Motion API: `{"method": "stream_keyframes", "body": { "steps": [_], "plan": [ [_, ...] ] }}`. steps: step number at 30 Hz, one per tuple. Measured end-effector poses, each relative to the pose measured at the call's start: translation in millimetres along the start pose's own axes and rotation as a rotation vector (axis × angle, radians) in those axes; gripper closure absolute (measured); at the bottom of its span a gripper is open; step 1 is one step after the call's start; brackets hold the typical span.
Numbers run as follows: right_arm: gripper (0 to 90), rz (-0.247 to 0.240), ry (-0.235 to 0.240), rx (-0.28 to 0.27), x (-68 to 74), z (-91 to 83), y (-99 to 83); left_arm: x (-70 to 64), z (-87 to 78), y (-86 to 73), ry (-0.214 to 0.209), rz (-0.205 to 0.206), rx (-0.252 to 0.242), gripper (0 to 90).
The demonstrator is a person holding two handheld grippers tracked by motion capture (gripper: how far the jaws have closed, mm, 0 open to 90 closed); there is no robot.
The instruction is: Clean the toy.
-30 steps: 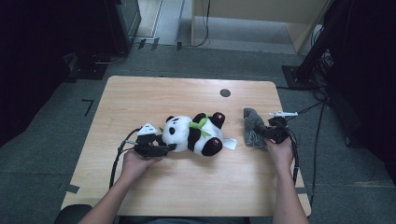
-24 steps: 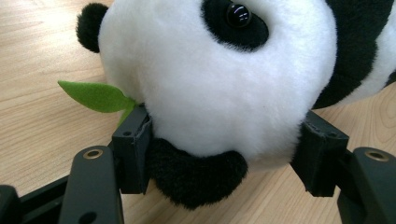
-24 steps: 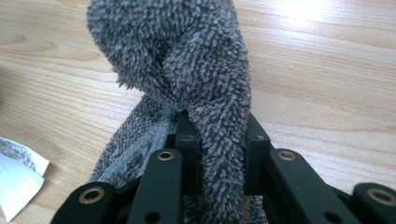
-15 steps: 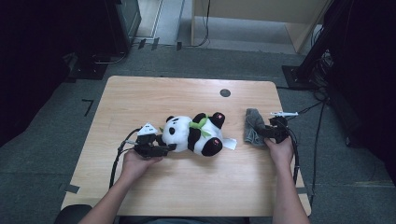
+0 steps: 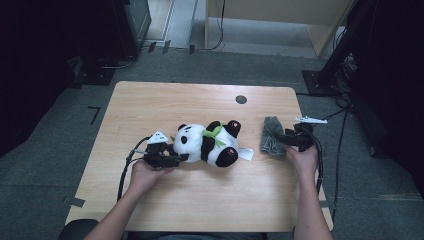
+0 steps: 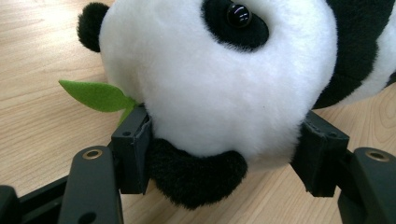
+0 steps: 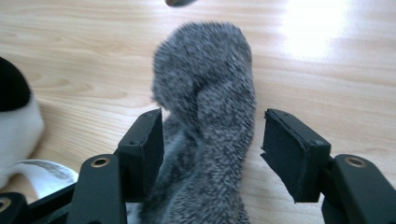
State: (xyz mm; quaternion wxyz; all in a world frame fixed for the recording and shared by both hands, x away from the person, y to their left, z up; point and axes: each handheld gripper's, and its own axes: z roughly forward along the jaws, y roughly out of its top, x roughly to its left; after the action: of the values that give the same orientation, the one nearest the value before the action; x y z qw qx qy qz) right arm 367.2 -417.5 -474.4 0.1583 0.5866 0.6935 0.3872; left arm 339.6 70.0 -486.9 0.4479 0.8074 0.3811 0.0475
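Gripping panda plush [image 6: 219, 88] head, left tongs [image 6: 219, 158] pin it on counter [image 5: 200, 105], likely steadying. Right tongs [image 7: 210, 154] spread wide astride grey fuzzy cloth [image 7: 210, 116], right of panda, poised to pinch.

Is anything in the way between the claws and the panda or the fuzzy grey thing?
No. The left claw already has its jaws around the panda's head, pressing the fur. The right claw straddles the grey fuzzy cloth, open, with nothing in between.
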Motion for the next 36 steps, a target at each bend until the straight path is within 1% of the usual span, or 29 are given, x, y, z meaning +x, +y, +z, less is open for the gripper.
{"method": "stream_keyframes", "body": {
  "steps": [2,7,12,16,19,24,26,30,36],
  "plan": [
    [38.4,-0.013,0.008,-0.001,3.7,-2.3,1.1,1.2,-1.3,1.0,0.001,-0.005,0.002,33.1],
    [37.6,-0.059,0.006,0.011,17.6,-4.7,2.6,2.3,-2.5,2.5,0.001,-0.019,0.004,33.2],
    [37.0,-0.083,0.002,0.018,29.2,-8.6,2.9,1.4,-2.9,3.1,0.004,-0.023,0.01,33.1],
    [37.0,-0.093,0.019,0.015,38.8,-13.8,2.5,2.2,-3.0,4.0,-0.001,-0.027,0.014,33.1],
    [37.1,-0.112,0.042,0.009,49.9,-18.4,2.1,2.5,-2.9,6.0,-0.004,-0.038,0.022,33.2],
    [37.1,-0.141,0.082,-0.001,72.0,-24.0,2.7,3.1,-3.0,7.0,-0.006,-0.038,0.026,33.2],
    [36.8,-0.151,0.084,0.002,80.4,-24.3,3.4,3.2,-3.0,7.1,-0.007,-0.036,0.027,33.1],
    [36.8,-0.151,0.126,-0.006,96.7,-25.7,4.9,3.0,-2.9,7.0,-0.007,-0.037,0.027,33.1],
    [36.9,-0.214,0.172,-0.018,124.5,-31.4,5.4,3.5,-3.1,7.5,-0.009,-0.036,0.031,33.3]
  ]
}}
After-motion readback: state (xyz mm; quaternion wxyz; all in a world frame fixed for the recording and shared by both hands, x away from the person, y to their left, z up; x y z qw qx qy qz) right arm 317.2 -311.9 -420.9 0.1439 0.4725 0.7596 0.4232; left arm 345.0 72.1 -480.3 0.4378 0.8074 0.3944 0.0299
